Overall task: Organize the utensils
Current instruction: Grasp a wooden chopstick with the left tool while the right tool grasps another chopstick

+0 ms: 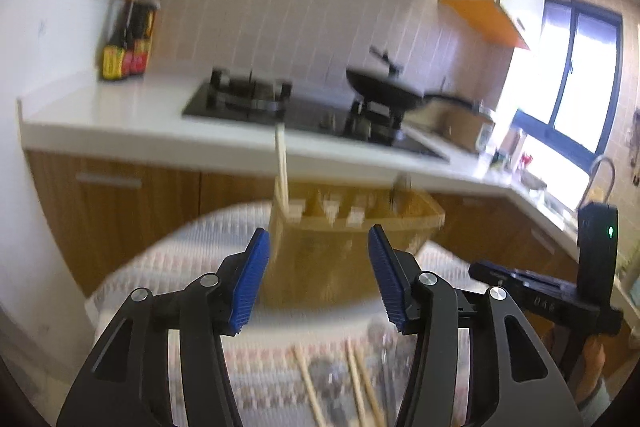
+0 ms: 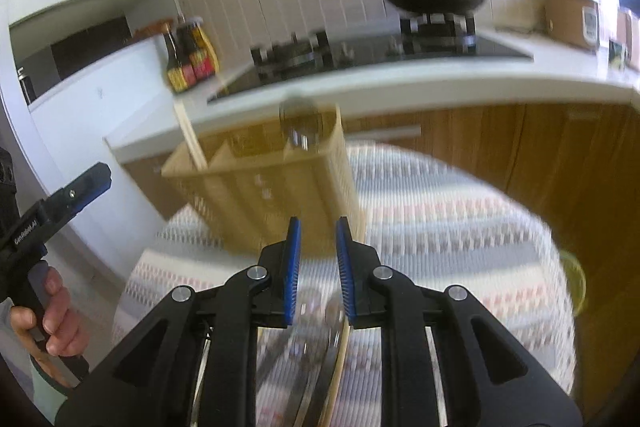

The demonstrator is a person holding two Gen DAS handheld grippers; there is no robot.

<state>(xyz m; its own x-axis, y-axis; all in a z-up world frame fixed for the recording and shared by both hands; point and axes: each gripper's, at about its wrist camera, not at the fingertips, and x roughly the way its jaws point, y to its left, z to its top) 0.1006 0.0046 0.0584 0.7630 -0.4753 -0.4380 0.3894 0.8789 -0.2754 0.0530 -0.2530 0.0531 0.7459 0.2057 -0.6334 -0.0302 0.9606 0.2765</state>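
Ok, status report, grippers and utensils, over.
Left gripper open, empty. Right gripper open, empty. Utensil holder has chopsticks; more chopsticks loose on table. Nothing blocking.

Motion blur smears the utensil holder [image 2: 264,183], so its compartments are hard to count. The round metal utensil head [image 2: 298,125] at its rim cannot be identified. Chopsticks [image 1: 360,387] and metal utensils [image 2: 304,379] run off the bottom edge, partly hidden behind the tool arms.
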